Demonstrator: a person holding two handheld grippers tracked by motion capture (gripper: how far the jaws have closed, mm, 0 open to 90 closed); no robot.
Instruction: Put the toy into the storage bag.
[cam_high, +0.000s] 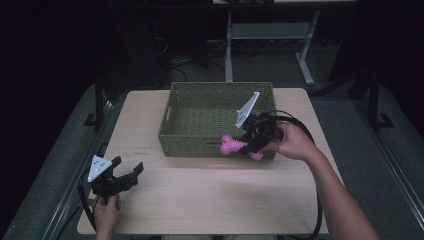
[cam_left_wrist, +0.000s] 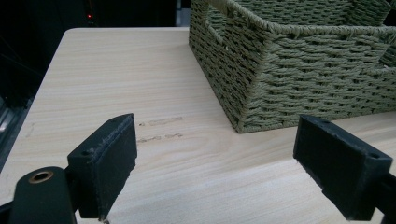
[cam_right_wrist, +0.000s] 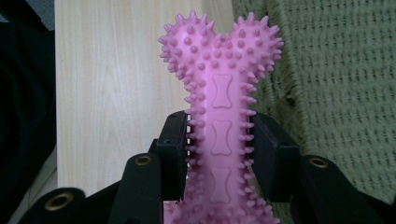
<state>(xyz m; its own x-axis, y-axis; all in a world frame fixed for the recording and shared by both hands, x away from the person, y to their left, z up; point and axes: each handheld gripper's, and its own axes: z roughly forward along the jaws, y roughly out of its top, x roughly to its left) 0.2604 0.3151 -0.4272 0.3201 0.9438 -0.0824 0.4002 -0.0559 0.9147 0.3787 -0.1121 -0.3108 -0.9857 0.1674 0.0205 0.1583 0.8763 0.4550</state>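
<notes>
While the right tool (cam_right_wrist: 219, 154) clamps it, the pink bone toy (cam_right_wrist: 219, 93) bristles with nubs.

Dim lab or workshop, bare wooden table (cam_high: 210, 200), metal desk frame (cam_high: 270, 45), floor cables (cam_high: 175, 62) behind

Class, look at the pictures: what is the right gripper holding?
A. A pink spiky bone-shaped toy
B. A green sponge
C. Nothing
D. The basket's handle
A: in the right gripper view the right gripper is clamped on the shaft of the pink spiky bone-shaped toy, held by the front wall of the green woven basket.
</notes>
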